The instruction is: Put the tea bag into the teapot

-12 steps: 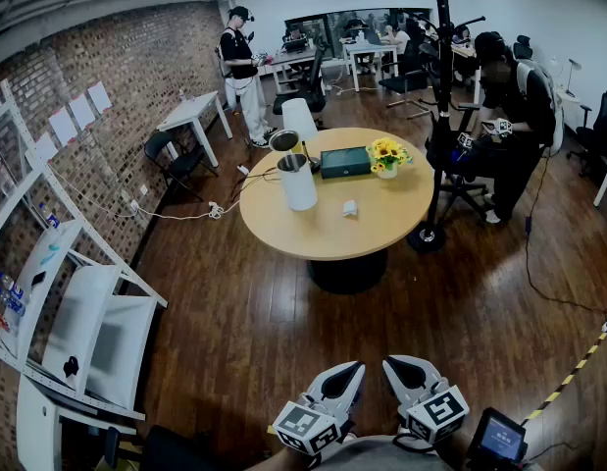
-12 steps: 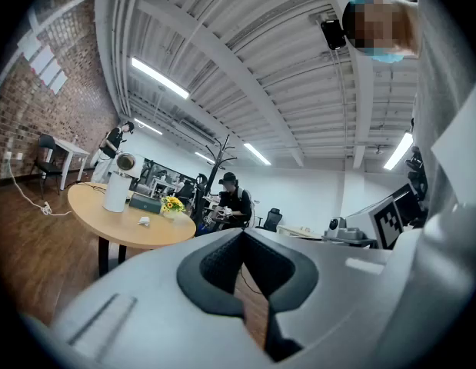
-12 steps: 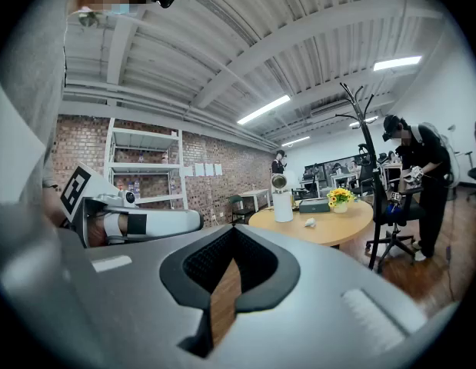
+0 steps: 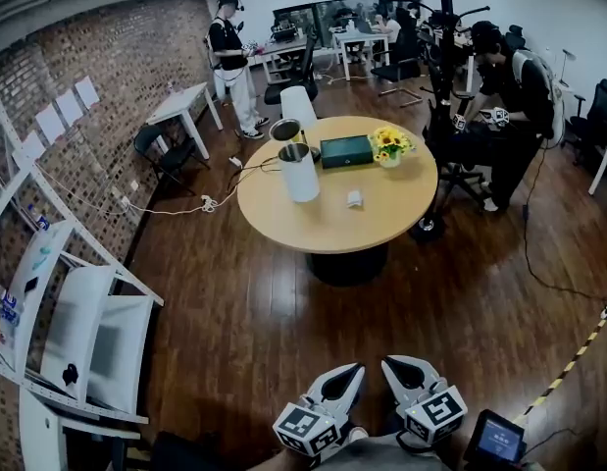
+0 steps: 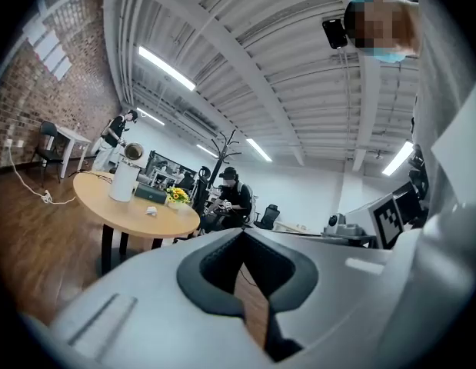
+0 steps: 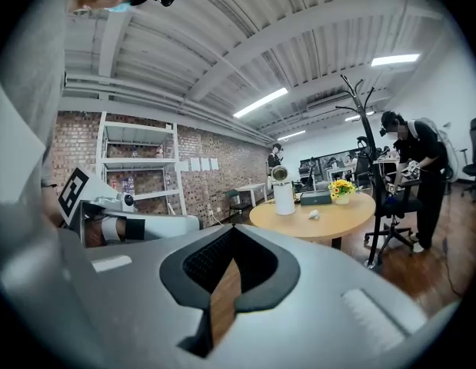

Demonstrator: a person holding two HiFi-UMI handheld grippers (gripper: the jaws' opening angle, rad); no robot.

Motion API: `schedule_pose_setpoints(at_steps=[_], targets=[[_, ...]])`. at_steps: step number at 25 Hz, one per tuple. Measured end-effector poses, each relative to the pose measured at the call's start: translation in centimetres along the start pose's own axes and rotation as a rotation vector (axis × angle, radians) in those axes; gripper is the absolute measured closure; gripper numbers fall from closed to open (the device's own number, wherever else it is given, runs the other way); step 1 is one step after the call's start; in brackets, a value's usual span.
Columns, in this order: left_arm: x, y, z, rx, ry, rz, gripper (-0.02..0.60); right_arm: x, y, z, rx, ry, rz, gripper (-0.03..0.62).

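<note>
We held the left gripper (image 4: 348,371) and right gripper (image 4: 395,364) low, both pressed together and empty, well apart from the round table (image 4: 283,232). On it stood the white teapot (image 4: 299,173), lid tipped back, and near it lay the tea bag (image 4: 354,199). We judged the bag light, soft and easily torn — best pinched gently at one edge.

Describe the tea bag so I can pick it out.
Find the round wooden table mid-room. On its top, nearer the camera than the dark box and the sunflowers, right of the white teapot, lies the tea bag: the only small white item, touching nothing else.
</note>
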State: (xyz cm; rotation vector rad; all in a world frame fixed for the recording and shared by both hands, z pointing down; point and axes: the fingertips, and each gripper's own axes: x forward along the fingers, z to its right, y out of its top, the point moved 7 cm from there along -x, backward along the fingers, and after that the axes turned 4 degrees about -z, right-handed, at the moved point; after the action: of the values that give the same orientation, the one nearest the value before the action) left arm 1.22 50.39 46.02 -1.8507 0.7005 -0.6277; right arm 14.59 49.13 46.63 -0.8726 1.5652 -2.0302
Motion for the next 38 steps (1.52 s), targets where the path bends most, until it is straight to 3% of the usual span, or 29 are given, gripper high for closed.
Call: schedule_pose_setpoints(at_steps=[7, 16, 24, 32, 38], targets=[[3.6, 1.5, -4.4, 0.005, 0.028, -0.002, 0.581, 4.5, 1.6, 3.9, 0.002, 0.015, 0.023, 0.586], [14.7, 6.1, -8.8, 0.016, 0.061, 0.000, 0.581, 9.5, 5.9, 14.8, -0.013, 0.039, 0.019, 0.586], [23.4, 7.8, -12.1, 0.011, 0.118, 0.029, 0.581, 13.5, 7.7, 23.9, -0.017, 0.088, 0.008, 0.586], [26.6, 8.8, -16.0, -0.009, 0.154, 0.016, 0.581, 17.6, 8.1, 27.6, 0.013, 0.107, -0.005, 0.586], [29.2, 9.3, -22.1, -0.032, 0.130, 0.001, 0.581, 22.9, 7.9, 30.0, 0.035, 0.063, -0.005, 0.586]])
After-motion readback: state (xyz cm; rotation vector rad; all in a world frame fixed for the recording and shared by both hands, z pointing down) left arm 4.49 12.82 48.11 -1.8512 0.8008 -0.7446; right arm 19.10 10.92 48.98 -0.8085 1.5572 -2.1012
